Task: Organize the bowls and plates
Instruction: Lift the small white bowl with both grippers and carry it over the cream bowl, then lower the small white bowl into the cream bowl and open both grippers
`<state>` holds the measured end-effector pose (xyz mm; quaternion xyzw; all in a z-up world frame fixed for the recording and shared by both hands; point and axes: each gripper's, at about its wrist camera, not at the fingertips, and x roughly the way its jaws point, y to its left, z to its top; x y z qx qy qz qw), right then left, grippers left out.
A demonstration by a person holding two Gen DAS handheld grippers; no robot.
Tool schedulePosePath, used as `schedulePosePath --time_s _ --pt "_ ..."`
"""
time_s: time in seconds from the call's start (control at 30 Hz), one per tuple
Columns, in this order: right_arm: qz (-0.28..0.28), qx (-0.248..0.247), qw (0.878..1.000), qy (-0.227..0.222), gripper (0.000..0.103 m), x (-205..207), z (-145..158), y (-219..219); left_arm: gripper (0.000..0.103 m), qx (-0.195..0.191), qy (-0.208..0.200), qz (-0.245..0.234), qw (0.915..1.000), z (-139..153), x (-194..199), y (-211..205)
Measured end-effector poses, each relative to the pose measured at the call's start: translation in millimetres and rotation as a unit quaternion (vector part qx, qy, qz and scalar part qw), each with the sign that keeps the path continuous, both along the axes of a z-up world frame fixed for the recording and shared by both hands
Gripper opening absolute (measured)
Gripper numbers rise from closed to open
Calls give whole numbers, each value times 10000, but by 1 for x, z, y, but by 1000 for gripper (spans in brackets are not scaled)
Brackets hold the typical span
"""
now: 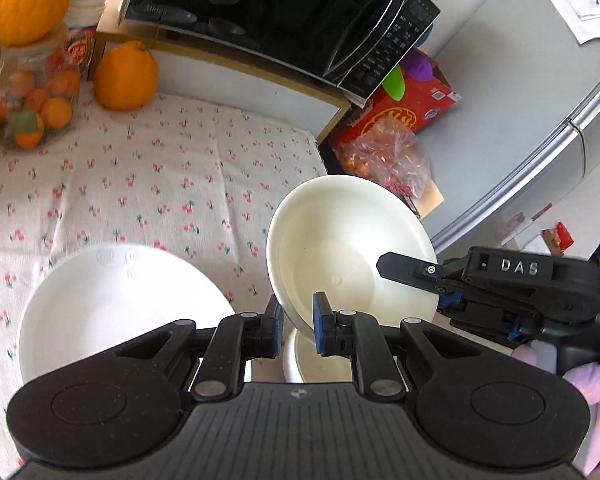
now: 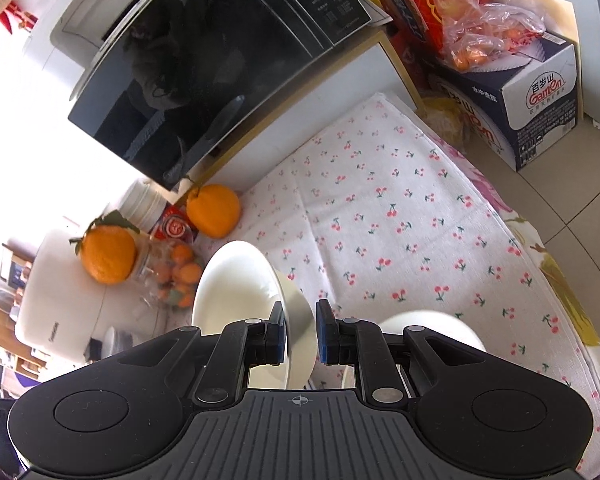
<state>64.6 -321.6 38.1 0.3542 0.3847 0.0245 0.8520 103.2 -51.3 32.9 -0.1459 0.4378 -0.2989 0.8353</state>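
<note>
Plate (image 1: 112, 304) lies flat on the left of the cherry-cloth tabletop (image 1: 160, 184), then the left gripper (image 1: 296, 330) pinches the near rim of a tilted white bowl (image 1: 340, 256) held up in the air, and the right gripper (image 1: 410, 282) pinches its right rim, above another bowl (image 1: 320, 364).

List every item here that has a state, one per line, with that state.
Left tongs: jaws at the rim of the tilted bowl, a slight gap showing.
Right tongs: shut on the same bowl's wall.
Tilted bowl: lifted, on edge, empty.
White plate: flat on the cherry-print cloth, empty.
Lower bowl: upright beneath the tilted bowl.
Microwave: door closed.
Glass jar: holds small oranges, large orange on top.
</note>
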Motion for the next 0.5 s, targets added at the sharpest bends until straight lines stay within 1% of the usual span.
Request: schedulePosePath --time_s 0.13,0.3,0.5 --pt "60 38 9999 117 16 -9 -3 -1 13 -49 4 -80 10000 -1 -8 2" --pt "130 -233 9994 235 16 -22 -2 1 13 -93 187 -228 9995 -7 -13 0" --pt "81 -301 9985 440 16 -34 -8 -3 13 4 347 -350 9988 -15 -17 -9"
